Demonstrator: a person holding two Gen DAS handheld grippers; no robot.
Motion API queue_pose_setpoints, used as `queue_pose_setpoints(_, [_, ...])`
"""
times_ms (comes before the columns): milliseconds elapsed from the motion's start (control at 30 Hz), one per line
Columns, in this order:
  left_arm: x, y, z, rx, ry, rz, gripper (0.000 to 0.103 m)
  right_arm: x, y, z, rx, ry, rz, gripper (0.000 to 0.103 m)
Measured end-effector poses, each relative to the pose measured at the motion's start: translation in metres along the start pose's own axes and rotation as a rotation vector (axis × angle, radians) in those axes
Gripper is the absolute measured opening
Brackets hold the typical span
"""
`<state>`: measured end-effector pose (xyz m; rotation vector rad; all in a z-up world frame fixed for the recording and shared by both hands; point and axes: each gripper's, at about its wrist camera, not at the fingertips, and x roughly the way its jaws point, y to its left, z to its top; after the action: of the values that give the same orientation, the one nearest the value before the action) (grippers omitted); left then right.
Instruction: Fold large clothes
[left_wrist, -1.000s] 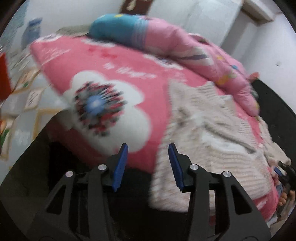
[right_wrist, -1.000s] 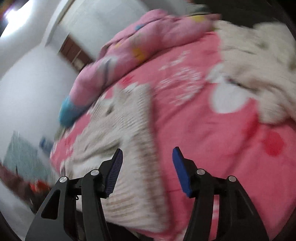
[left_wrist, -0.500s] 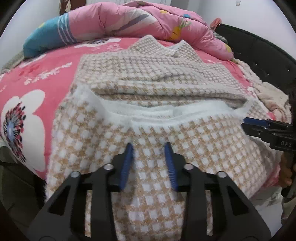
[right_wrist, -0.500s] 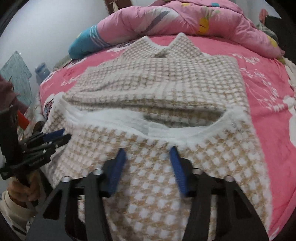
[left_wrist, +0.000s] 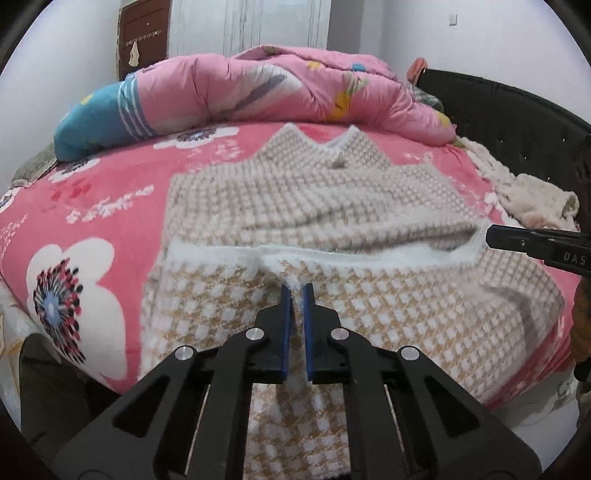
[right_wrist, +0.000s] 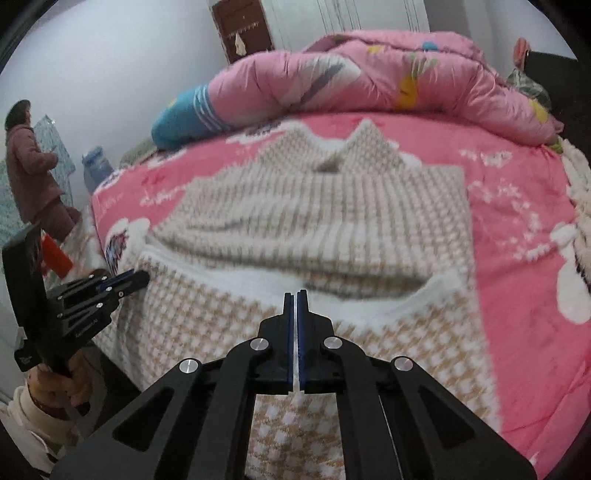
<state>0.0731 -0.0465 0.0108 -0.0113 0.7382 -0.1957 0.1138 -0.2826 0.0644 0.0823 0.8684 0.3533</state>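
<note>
Pink floral bed sheet (left_wrist: 110, 206) covers the bed across mid-frame. A rolled pink quilt (left_wrist: 280, 88) with a blue end lies along the upper frame. Black headboard (left_wrist: 509, 110) at upper right; cream fleece garment (left_wrist: 532, 195) just beside it. Brown door (left_wrist: 144, 33) upper left. Right wrist view: person in maroon (right_wrist: 33, 170) at far left, blue water bottle (right_wrist: 96, 166) near them.

Left gripper (left_wrist: 296, 291): blue jaws, apart half a second ago, now pinch the checked sweater (left_wrist: 332, 206) near its white hem | Right gripper (right_wrist: 296, 297): likewise closes on the same hem | Hem lifts slightly
</note>
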Motion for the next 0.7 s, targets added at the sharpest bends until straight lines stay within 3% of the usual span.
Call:
queue_pose_setpoints(100, [0.019, 0.002, -0.004, -0.004, 0.049, 0.006, 0.006, 0.014, -0.009, -0.002, 0.054, 0.074, 0.044, 0.002])
queue_pose_setpoints(167, [0.032, 0.005, -0.01, -0.019, 0.091, 0.0, 0.006, 0.024, -0.011, -0.01, 0.078, 0.141, 0.06, 0.011])
queue_pose_setpoints(233, [0.039, 0.007, -0.017, -0.038, 0.109, -0.01, 0.007, 0.031, -0.007, -0.018, 0.066, 0.162, 0.066, 0.04])
queue_pose_setpoints(300, [0.039, 0.007, -0.018, -0.038, 0.103, -0.01, 0.007, 0.038, -0.001, -0.022, 0.049, 0.173, 0.076, 0.049])
queue_pose_setpoints(467, [0.042, 0.005, -0.019, -0.032, 0.103, 0.001, 0.007, 0.055, 0.002, -0.022, 0.043, 0.161, 0.067, 0.049])
queue_pose_setpoints(533, [0.043, 0.005, -0.019, -0.029, 0.1, 0.005, 0.007, 0.056, 0.01, -0.022, 0.018, 0.161, 0.068, 0.034])
queue_pose_setpoints(600, [0.043, 0.004, -0.02, -0.022, 0.094, 0.015, 0.007, 0.054, 0.019, -0.024, -0.027, 0.151, 0.038, 0.027])
queue_pose_setpoints(700, [0.043, 0.005, -0.022, -0.028, 0.077, 0.018, 0.007, 0.049, 0.024, -0.023, -0.04, 0.129, 0.036, 0.008])
